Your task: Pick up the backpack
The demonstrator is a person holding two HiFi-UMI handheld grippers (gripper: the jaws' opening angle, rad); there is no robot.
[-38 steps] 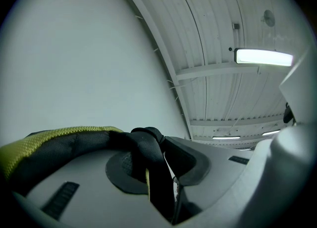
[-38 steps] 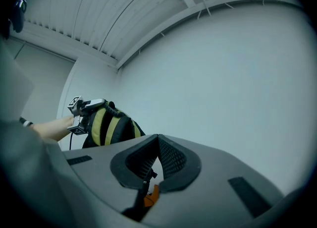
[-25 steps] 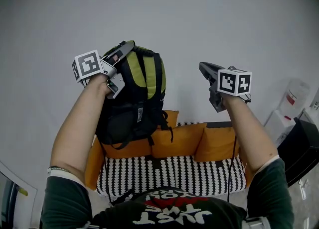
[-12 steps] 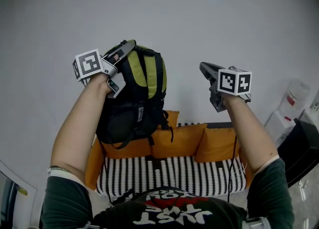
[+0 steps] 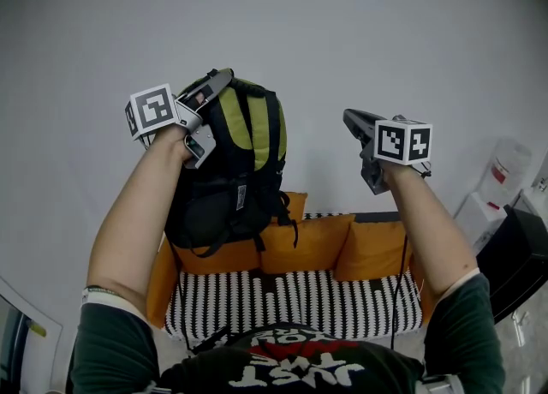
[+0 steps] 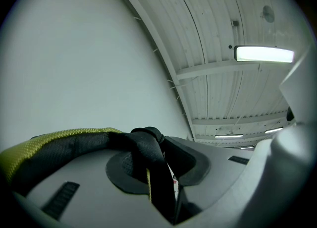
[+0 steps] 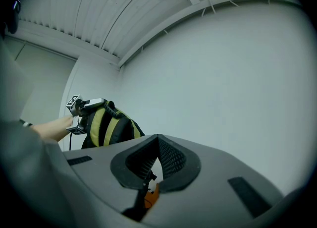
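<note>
Backpack of black fabric with yellow-green panels [image 5: 231,170], hanging directly below the left gripper [image 5: 218,82]. That gripper's jaws are clamped, narrowly parted, on the black webbing carry loop [image 6: 148,145] at the bag's top. The bag is clear of the striped sofa [image 5: 291,298] well beneath the gripper. Right gripper [image 5: 353,116], beside the bag and apart from it, has its jaws together on nothing. Judged: lift accomplished, nothing evidently left.

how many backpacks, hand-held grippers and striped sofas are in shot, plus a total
backpack: 1
hand-held gripper: 2 (left hand-held gripper, right hand-held gripper)
striped sofa: 1
total: 4
</note>
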